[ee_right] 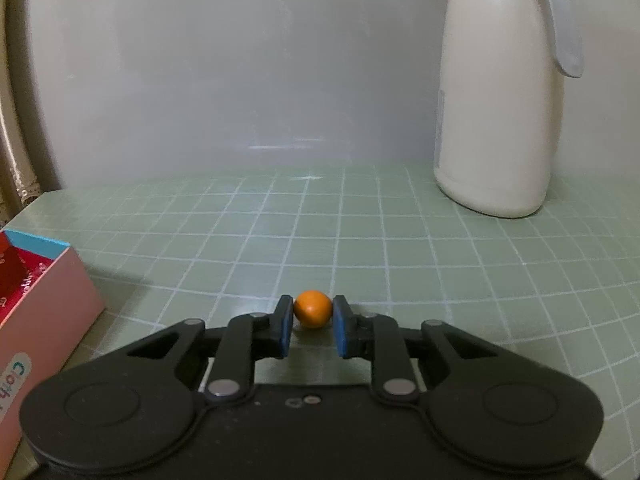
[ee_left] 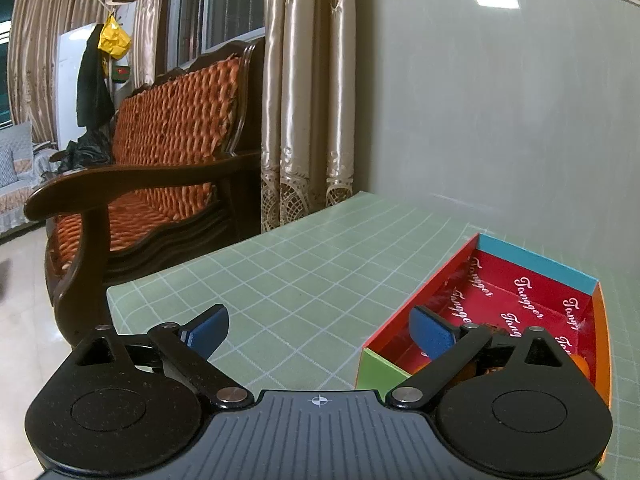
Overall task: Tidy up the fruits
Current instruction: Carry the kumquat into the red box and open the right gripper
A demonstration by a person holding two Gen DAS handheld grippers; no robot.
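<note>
Bench (ee_right: 400, 240): pale green mat with a white grid, matte, flat, pushed against a plain grey wall (ee_right: 240, 80). Left edge of the bench borders a dark wooden armchair (ee_left: 160, 184) with orange woven cushions and beige satin curtains (ee_left: 304, 100). Wide bare mat ahead of both tools.

Right hand-held gripper (ee_right: 312, 326): blue pads pressed on either side of a small, smooth, round orange fruit (ee_right: 312, 313), which sits low at the mat, about mid-bench. Cream plastic jug (ee_right: 496, 100) with a grey handle stands well apart, at the far right by the wall.

Left hand-held gripper (ee_left: 320, 330): jaws spread wide, nothing between them. Its right finger overlaps an open cardboard box (ee_left: 532, 268), red printed lining, blue, orange and green walls.
</note>
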